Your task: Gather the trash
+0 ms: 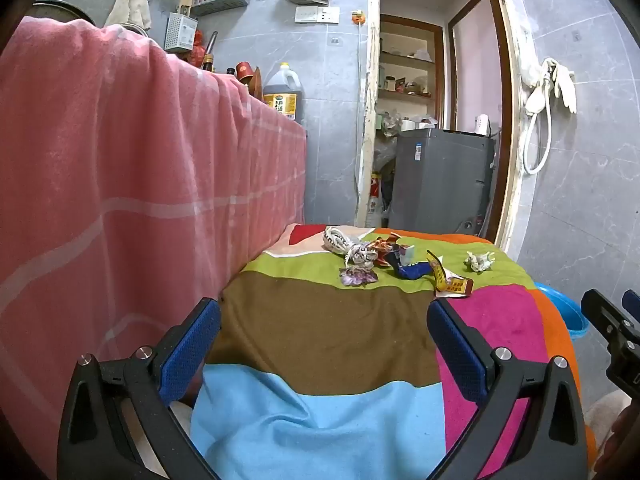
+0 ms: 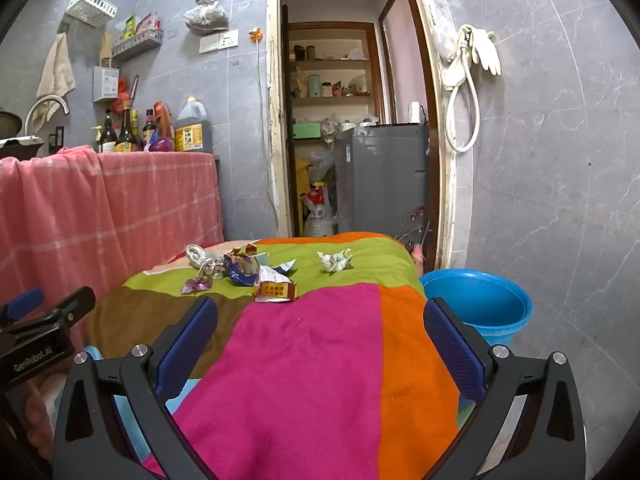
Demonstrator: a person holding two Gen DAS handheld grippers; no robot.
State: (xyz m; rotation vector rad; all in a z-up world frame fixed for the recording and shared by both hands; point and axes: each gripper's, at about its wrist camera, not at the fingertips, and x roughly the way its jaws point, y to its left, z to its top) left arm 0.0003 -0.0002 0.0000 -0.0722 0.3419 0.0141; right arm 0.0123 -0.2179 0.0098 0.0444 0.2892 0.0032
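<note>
Several pieces of trash lie at the far end of a table under a colourful patchwork cloth [image 1: 328, 320]: a crumpled white paper ball [image 1: 479, 261] [image 2: 335, 260], a yellow-red wrapper [image 1: 450, 282] [image 2: 276, 289], a blue wrapper [image 1: 408, 269] [image 2: 240, 272], a purple scrap [image 1: 358, 276] [image 2: 196, 283] and a white striped wad [image 1: 340, 242] [image 2: 198, 256]. My left gripper [image 1: 324, 316] hovers open over the near brown patch, well short of the trash. Above the pink and orange patches my right gripper [image 2: 320, 316] also stands open, nothing between its fingers.
A blue plastic basin [image 2: 480, 304] [image 1: 560, 308] stands on the floor right of the table. A pink cloth-covered counter [image 1: 140, 168] with bottles rises on the left. Behind, a doorway shows a grey appliance [image 2: 380, 176] and shelves.
</note>
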